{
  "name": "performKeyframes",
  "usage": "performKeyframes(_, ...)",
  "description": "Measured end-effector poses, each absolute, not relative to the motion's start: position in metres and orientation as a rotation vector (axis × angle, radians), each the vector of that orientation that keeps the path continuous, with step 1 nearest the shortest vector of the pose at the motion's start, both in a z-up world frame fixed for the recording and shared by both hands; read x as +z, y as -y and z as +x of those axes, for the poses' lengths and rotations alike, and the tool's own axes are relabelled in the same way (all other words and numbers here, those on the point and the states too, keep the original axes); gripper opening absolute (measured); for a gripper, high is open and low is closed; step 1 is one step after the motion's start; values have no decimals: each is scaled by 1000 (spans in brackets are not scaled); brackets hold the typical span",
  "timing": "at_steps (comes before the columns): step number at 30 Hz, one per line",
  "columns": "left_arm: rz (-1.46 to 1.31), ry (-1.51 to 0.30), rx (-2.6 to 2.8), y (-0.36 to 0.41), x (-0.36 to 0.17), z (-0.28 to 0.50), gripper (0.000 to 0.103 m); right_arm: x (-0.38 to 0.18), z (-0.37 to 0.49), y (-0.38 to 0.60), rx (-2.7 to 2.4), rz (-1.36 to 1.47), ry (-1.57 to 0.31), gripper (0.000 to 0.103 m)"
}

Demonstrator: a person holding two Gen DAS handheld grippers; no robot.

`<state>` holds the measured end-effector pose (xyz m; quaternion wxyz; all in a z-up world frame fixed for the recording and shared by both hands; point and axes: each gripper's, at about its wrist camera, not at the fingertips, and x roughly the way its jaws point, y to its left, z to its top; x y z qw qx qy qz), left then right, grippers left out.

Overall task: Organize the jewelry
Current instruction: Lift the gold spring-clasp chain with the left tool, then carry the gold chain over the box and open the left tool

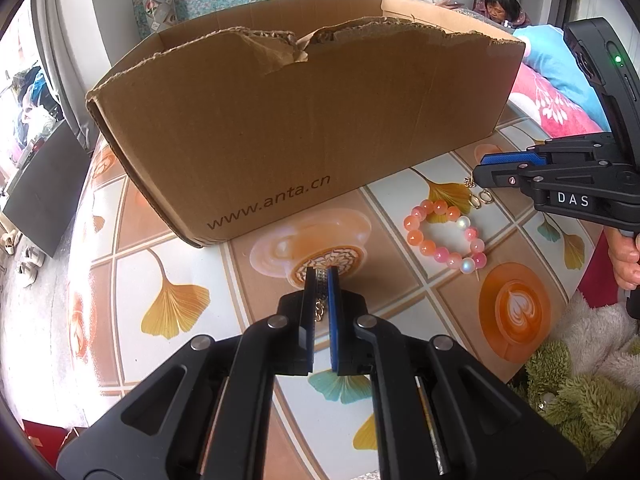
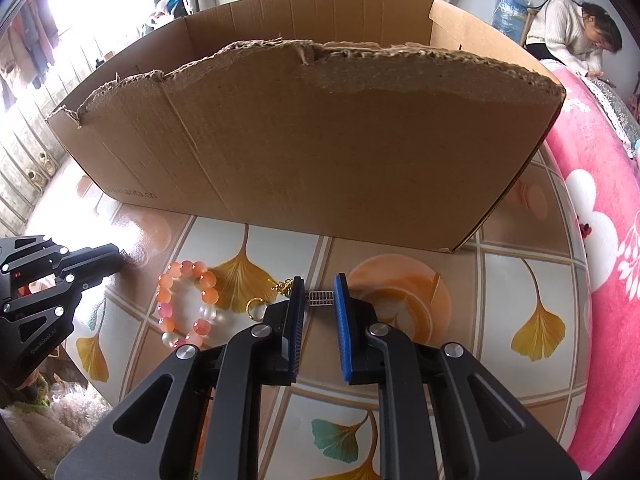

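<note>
In the left wrist view my left gripper (image 1: pixel 321 280) is shut on a small silver piece with a gold chain (image 1: pixel 320 312) dangling between the pads, just above the table. In the right wrist view my right gripper (image 2: pixel 319 294) points down at the table, its blue pads (image 2: pixel 341 300) a narrow gap apart. A small silver charm (image 2: pixel 320 297) lies in that gap, with its gold chain (image 2: pixel 282 288) trailing left; the pads do not visibly press it. A pink and orange bead bracelet (image 1: pixel 444 236) (image 2: pixel 186 304) lies between the two grippers, beside gold rings (image 1: pixel 480 199) (image 2: pixel 256 308).
A torn cardboard box (image 1: pixel 280 120) (image 2: pixel 320 140), open on top, stands just behind the jewelry on the leaf-patterned table (image 2: pixel 460 340). A pink blanket (image 2: pixel 608 240) borders the table on the right. Fluffy cloth (image 1: pixel 580 380) lies at the near edge. Two people sit far behind.
</note>
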<state>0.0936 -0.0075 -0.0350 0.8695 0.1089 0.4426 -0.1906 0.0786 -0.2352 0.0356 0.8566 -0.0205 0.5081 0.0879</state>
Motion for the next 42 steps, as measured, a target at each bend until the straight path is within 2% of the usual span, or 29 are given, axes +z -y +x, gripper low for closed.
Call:
performKeyframes(15, 240, -908, -424, 8, -34, 89, 2, 54, 67, 261, 193, -6, -1034, 15)
performKeyframes(26, 252, -850, -433, 4, -12, 71, 2, 75, 51, 260, 225, -6, -972, 15)
performKeyframes(29, 238, -805, -433, 0, 8, 65, 2, 89, 44, 254, 256, -10, -939, 15)
performKeyframes(37, 114, -609, -523, -12, 104, 90, 2, 156, 59, 240, 373, -29, -745, 15)
performKeyframes(42, -5, -708, -582, -5, 115, 154, 2, 174, 110, 246, 426, -26, -727, 15)
